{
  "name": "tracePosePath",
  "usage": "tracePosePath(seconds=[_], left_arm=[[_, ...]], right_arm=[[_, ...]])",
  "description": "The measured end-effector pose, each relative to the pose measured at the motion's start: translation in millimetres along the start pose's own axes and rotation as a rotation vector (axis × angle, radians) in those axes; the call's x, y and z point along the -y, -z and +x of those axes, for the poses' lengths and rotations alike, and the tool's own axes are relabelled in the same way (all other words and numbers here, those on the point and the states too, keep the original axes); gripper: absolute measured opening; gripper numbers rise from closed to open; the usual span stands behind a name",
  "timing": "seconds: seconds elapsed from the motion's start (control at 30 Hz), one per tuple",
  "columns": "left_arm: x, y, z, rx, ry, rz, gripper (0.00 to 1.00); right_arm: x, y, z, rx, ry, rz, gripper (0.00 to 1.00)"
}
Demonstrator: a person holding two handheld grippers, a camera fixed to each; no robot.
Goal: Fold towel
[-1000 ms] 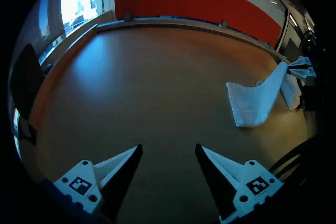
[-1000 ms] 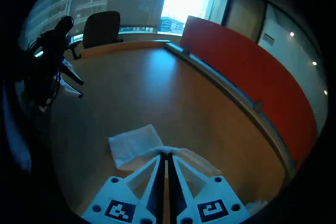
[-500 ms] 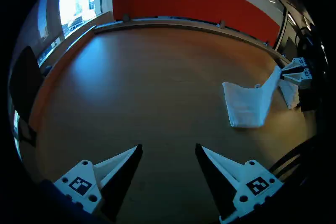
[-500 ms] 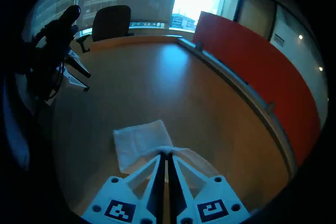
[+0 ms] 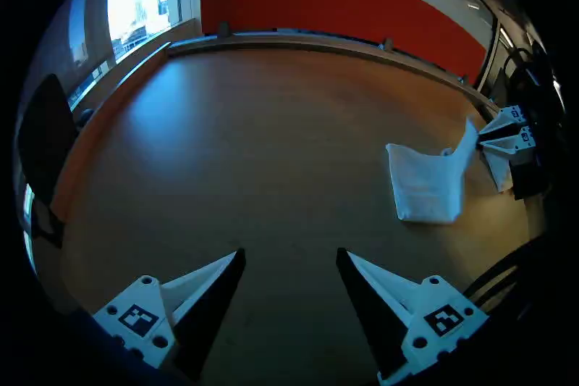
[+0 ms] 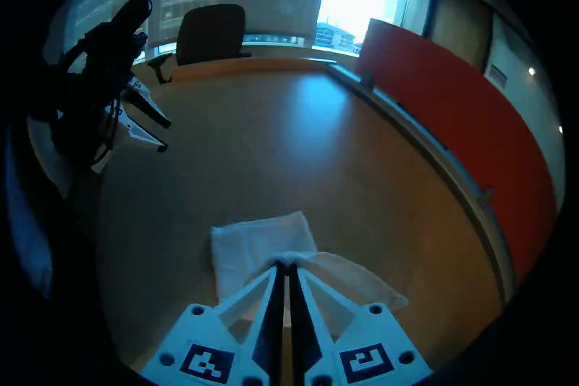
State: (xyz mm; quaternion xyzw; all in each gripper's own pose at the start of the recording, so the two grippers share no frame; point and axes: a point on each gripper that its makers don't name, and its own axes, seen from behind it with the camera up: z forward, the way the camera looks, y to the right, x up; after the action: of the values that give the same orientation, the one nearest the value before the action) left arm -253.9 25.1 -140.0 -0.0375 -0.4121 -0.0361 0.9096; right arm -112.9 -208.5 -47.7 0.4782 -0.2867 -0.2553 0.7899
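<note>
left gripper view low over table (image 5: 275, 132), right gripper view close above towel (image 6: 264, 245), both share towel

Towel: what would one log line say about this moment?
right claw: shut on white towel edge | left claw: open, empty | rest: lies on desk

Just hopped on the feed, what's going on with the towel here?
The right gripper is shut on one edge of the white towel and holds that edge raised off the wooden table, partway through a fold. The rest of the towel lies flat on the table. The left gripper is open, holds nothing, and hovers over bare table well away from the towel.
</note>
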Motion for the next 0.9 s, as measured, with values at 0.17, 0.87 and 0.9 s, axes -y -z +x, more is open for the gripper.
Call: tracePosePath(seconds=[0.17,0.87,0.9], left_arm=[[2.6,1.0,1,-0.004,0.01,0.004,0.93],[2.9,1.1,1,-0.014,0.024,0.003,0.93],[3.4,1.4,1,-0.015,0.026,0.004,0.93]], right_arm=[[5,-6.9,2,0.006,0.013,0.021,0.05],[17,-31.6,9,0.035,0.08,0.093,0.05],[19,-33.3,9,0.039,0.087,0.1,0.05]])
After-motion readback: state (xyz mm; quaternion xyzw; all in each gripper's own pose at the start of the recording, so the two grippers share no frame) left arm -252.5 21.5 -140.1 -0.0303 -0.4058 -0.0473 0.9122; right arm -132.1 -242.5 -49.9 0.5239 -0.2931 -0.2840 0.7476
